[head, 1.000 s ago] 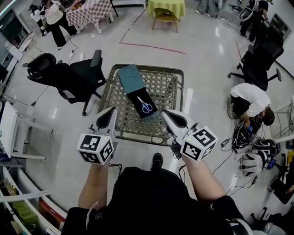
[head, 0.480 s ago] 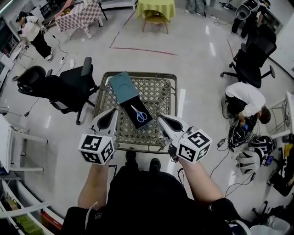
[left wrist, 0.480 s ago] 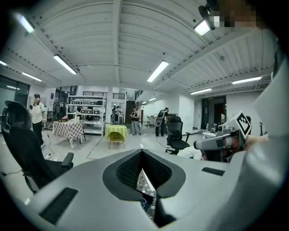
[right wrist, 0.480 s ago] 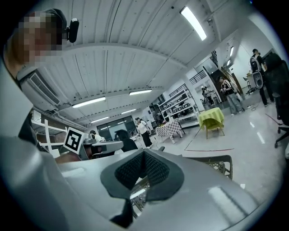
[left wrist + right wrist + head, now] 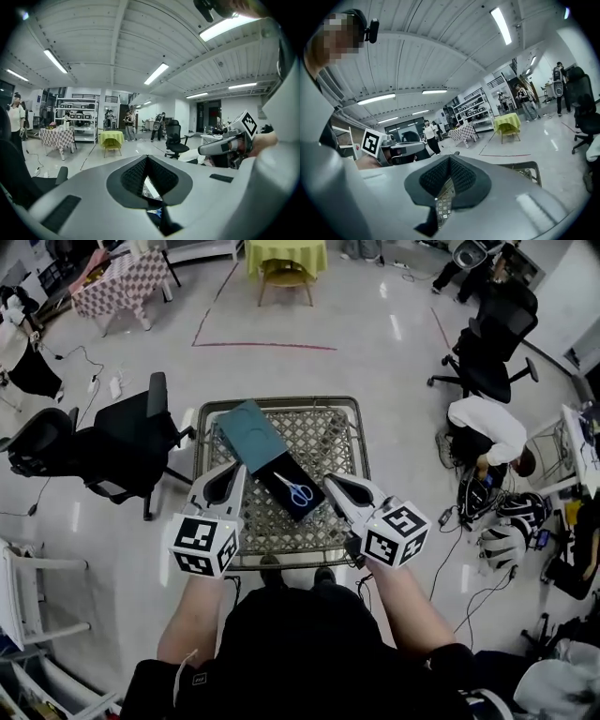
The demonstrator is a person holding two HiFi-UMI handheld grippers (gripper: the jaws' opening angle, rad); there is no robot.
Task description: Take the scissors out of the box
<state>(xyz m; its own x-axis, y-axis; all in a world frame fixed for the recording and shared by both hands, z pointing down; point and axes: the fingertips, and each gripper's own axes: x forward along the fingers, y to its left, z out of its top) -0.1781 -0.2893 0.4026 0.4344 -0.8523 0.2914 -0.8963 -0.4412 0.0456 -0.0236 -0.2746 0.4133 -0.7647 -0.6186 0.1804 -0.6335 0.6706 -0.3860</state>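
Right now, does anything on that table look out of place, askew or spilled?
Nothing looks spilled or damaged. The black box lies diagonally across the lattice table, not square to its edges, with its teal cover off and lying at its far end. The blue-handled scissors lie inside the open box.

Glossy floor [image 5: 309, 371], metal lattice table [image 5: 281, 401], matt box [image 5: 281, 498].

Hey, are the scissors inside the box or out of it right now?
Inside. The scissors lie flat in the open dark box on the table, with the teal lid beside it.
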